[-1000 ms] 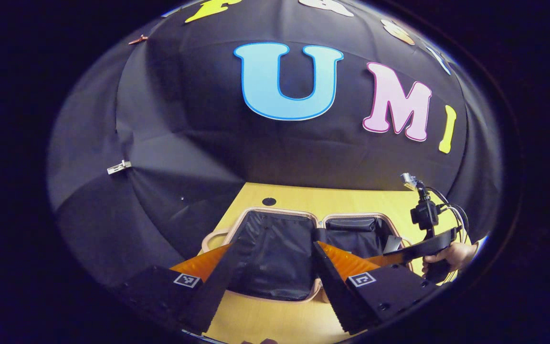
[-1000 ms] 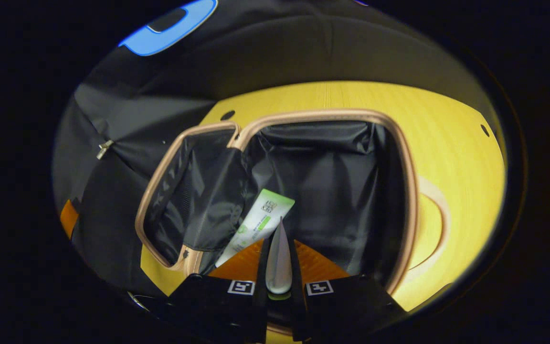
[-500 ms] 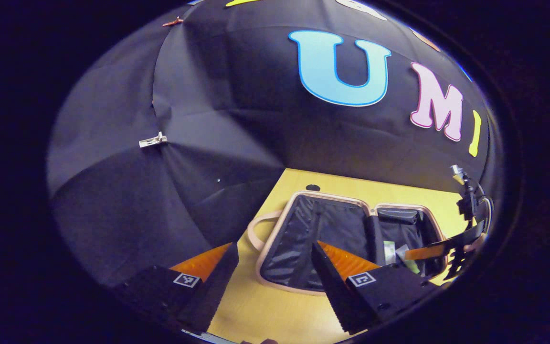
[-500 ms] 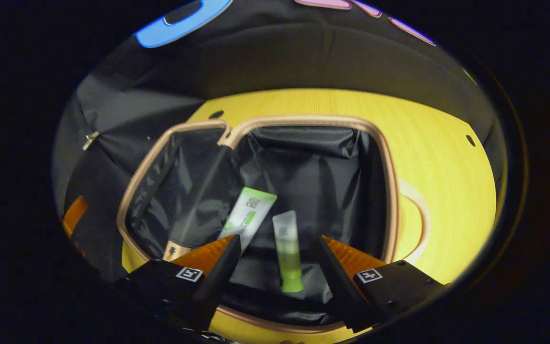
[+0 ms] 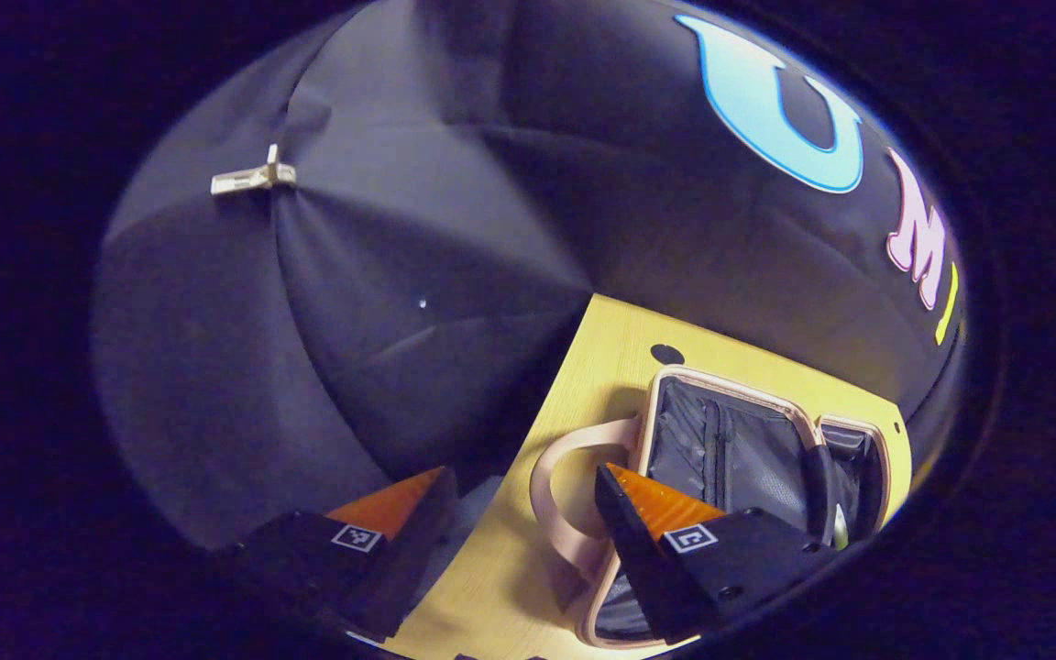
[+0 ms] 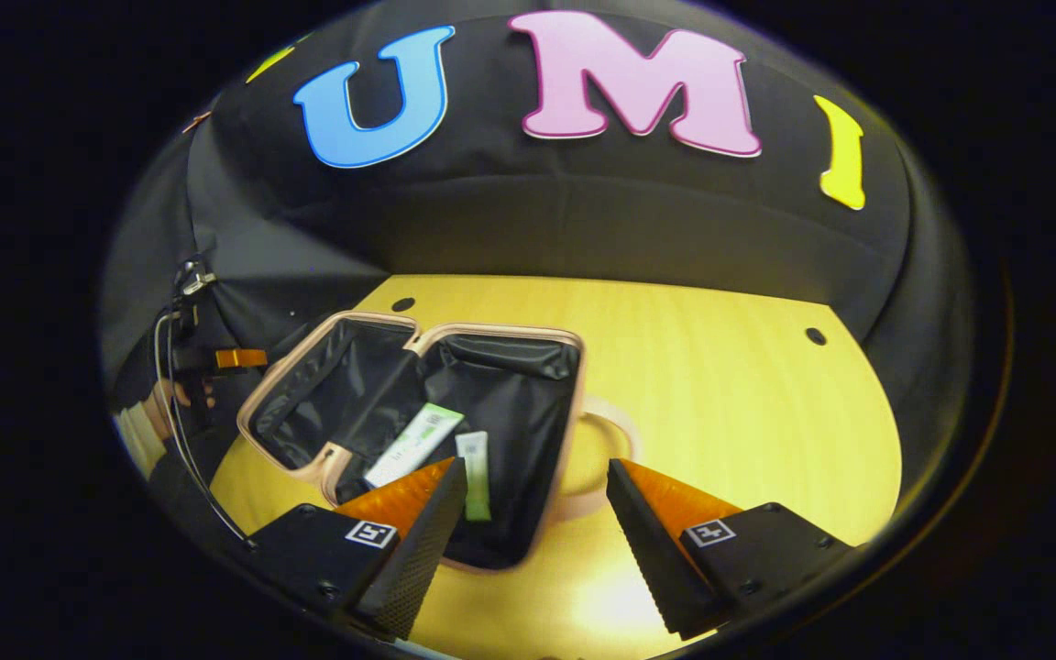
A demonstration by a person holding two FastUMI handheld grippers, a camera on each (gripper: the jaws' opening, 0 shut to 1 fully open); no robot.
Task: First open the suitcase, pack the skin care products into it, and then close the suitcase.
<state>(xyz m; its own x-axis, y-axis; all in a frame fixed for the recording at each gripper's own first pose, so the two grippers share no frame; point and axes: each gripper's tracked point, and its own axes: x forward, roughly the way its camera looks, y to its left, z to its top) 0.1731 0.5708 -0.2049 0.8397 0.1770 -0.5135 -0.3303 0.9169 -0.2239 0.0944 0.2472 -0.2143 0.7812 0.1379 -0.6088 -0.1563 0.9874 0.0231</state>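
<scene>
The suitcase (image 6: 500, 440) lies open on the tabletop (image 6: 730, 403) with two tubes (image 6: 473, 463) inside. Both the right gripper (image 6: 537, 504) and left gripper (image 5: 519, 513) have fingers spread wide, empty.

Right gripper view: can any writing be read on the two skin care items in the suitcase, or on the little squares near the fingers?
White-and-green pack: it carries print, too small and blurred to read.
Smaller tube: no legible text, too small to tell.
Square markers: black-and-white patterns, no words or numbers.
</scene>
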